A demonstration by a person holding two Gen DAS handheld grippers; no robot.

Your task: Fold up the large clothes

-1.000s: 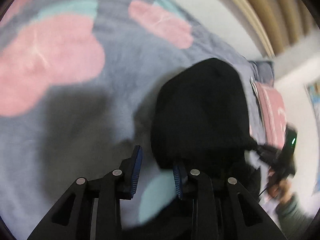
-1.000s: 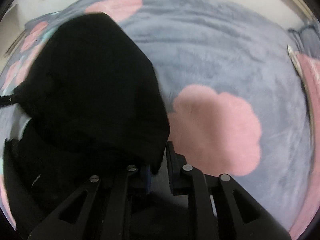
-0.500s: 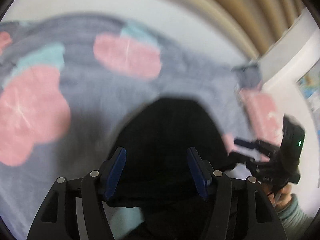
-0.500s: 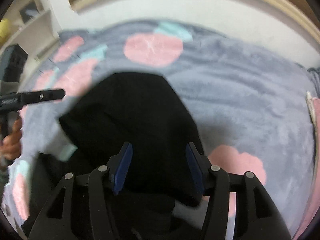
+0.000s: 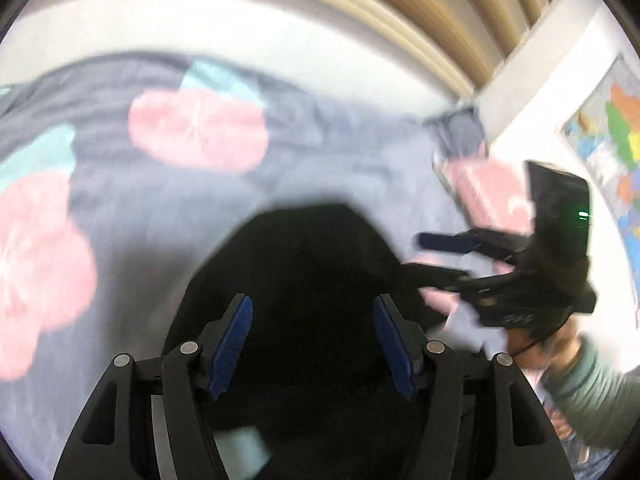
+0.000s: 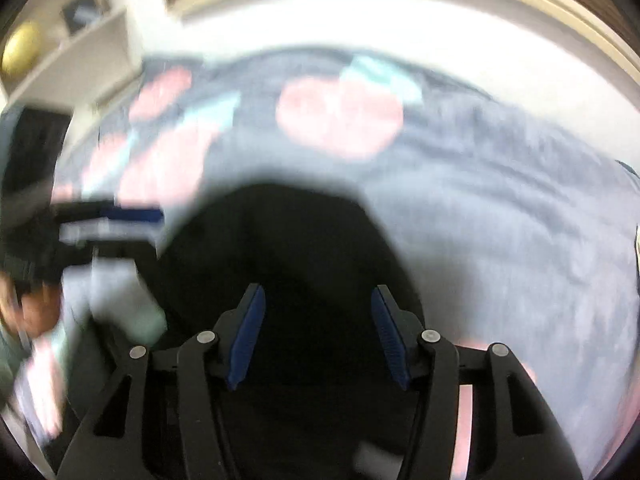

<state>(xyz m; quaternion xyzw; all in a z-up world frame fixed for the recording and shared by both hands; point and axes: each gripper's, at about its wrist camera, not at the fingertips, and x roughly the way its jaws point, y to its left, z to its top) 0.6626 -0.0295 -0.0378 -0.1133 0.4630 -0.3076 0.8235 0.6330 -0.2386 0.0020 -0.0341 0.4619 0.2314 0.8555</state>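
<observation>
I find no legible text in either view — both are motion-blurred. The right gripper body, seen from the left wrist, carries a small pale marking — too smeared to read.

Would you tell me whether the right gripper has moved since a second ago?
Yes. The right gripper has opened and drawn back from the black garment; more of the blanket and the wall now show.

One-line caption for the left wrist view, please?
Open left claw above a black garment lying on a grey blanket, right claw alongside.
</observation>
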